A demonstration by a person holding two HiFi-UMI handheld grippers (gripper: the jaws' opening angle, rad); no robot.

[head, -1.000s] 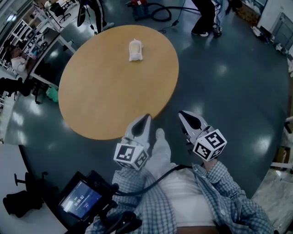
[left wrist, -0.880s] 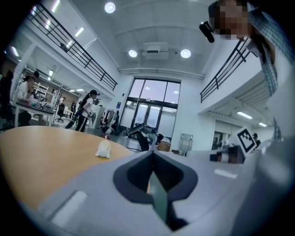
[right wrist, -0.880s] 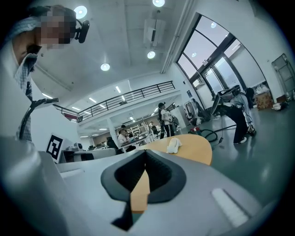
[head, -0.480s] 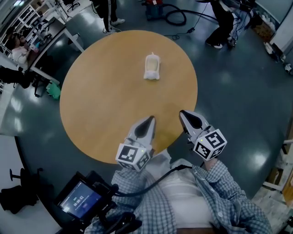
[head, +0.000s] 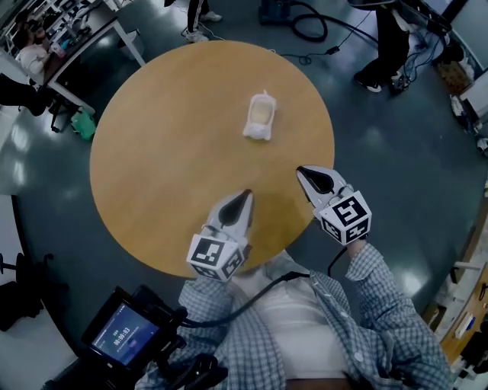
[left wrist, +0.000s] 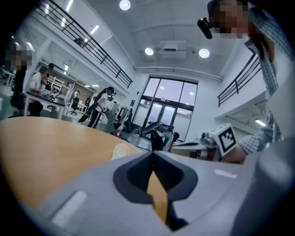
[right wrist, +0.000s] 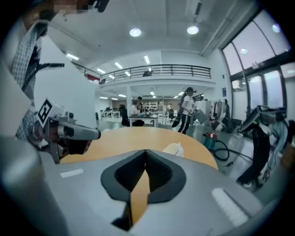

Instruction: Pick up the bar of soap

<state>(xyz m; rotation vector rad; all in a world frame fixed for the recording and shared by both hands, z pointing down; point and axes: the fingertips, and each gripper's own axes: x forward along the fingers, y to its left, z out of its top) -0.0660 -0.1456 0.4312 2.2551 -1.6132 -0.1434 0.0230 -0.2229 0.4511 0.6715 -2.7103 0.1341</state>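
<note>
The bar of soap (head: 260, 116), pale yellow in a clear white wrapper, lies on the round wooden table (head: 152, 152), toward its far right part. My left gripper (head: 245, 193) is over the table's near edge, jaws shut and empty, well short of the soap. My right gripper (head: 300, 171) hangs at the table's right edge, also shut with nothing in it. In the left gripper view the soap (left wrist: 120, 150) shows just past the shut jaws (left wrist: 153, 153). In the right gripper view the soap (right wrist: 174, 148) peeks above the shut jaws (right wrist: 145, 152).
Dark shiny floor surrounds the table. People stand beyond its far side near hoses and a vacuum (head: 305, 19). A desk (head: 72, 34) with seated people is at the far left. A device with a lit screen (head: 122, 335) hangs at my waist.
Both grippers have moved forward from off the table's near edge to over it. The soap now appears closer. The jaws stayed shut.
</note>
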